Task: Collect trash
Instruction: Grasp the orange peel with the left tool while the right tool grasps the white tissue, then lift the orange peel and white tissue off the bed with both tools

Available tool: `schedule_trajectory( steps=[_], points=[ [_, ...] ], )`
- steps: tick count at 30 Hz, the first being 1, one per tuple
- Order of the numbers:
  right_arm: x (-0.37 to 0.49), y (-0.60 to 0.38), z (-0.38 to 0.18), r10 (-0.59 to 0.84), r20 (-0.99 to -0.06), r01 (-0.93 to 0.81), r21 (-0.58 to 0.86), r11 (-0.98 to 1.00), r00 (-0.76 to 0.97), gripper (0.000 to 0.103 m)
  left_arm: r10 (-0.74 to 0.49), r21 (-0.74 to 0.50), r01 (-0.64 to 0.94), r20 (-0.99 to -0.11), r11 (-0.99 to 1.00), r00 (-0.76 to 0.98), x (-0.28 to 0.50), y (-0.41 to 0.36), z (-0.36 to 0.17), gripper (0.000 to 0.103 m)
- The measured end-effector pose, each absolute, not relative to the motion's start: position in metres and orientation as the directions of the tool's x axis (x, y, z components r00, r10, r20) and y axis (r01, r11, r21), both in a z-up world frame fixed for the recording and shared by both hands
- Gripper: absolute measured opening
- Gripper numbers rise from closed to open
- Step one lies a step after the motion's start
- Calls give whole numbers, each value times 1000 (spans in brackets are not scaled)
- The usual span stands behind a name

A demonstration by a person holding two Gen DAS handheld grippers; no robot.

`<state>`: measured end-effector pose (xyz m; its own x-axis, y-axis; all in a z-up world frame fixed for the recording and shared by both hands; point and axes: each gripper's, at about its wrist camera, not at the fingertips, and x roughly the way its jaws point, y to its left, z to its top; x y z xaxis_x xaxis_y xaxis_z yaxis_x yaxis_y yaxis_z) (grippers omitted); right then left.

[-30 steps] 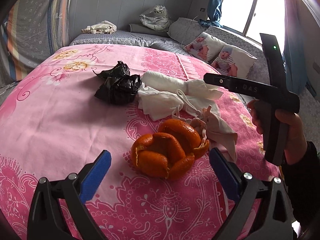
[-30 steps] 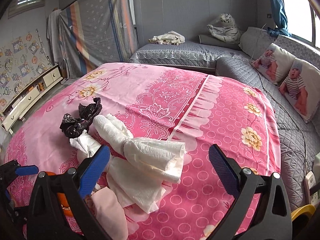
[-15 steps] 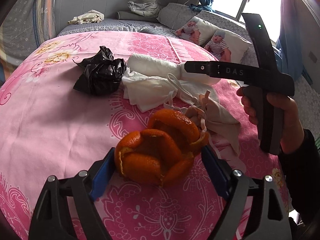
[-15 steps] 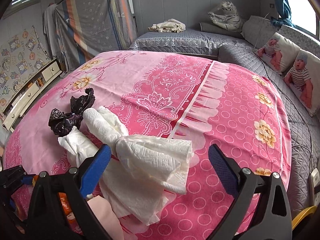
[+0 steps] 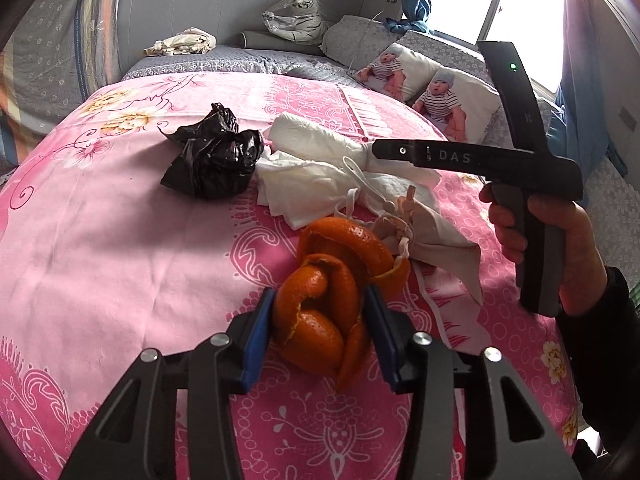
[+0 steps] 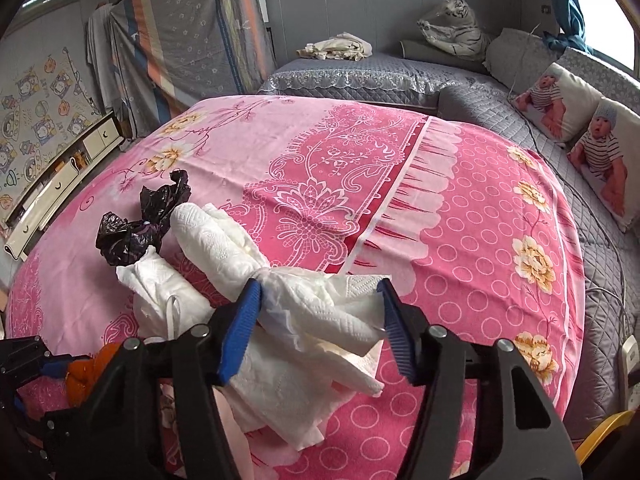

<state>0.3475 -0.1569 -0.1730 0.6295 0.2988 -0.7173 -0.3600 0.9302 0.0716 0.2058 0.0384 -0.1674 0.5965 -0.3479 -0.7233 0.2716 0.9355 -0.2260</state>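
My left gripper (image 5: 320, 336) is shut on the orange peel (image 5: 332, 300), squeezed between its blue pads on the pink tablecloth (image 5: 112, 248). My right gripper (image 6: 320, 320) has closed around the twisted white paper towel (image 6: 304, 312), its pads touching both sides. A crumpled black plastic bag (image 5: 212, 156) lies behind; it also shows in the right wrist view (image 6: 136, 224). A white face mask with ear loops (image 5: 320, 192) and a beige cloth (image 5: 436, 236) lie beside the peel.
The round table's far edge meets a grey sofa (image 6: 360, 76) with baby-print pillows (image 6: 580, 120). A yellow object (image 6: 608, 436) sits low at the right. A white drawer unit (image 6: 60, 184) stands at the left.
My left gripper moved forward and closed on the orange peel. My right gripper advanced and closed around the white paper towel.
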Motion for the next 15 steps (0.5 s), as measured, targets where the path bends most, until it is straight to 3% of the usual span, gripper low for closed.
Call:
schedule_trajectory(
  steps=[7, 15],
  points=[
    [342, -152, -169, 302, -725, -386, 54, 921, 619, 25, -337, -236, 242, -722, 941, 605, 204, 44, -166, 39],
    [341, -151, -165, 301, -724, -385, 53, 921, 621, 12, -330, -242, 224, -713, 944, 618, 200, 51, -162, 38]
  ],
)
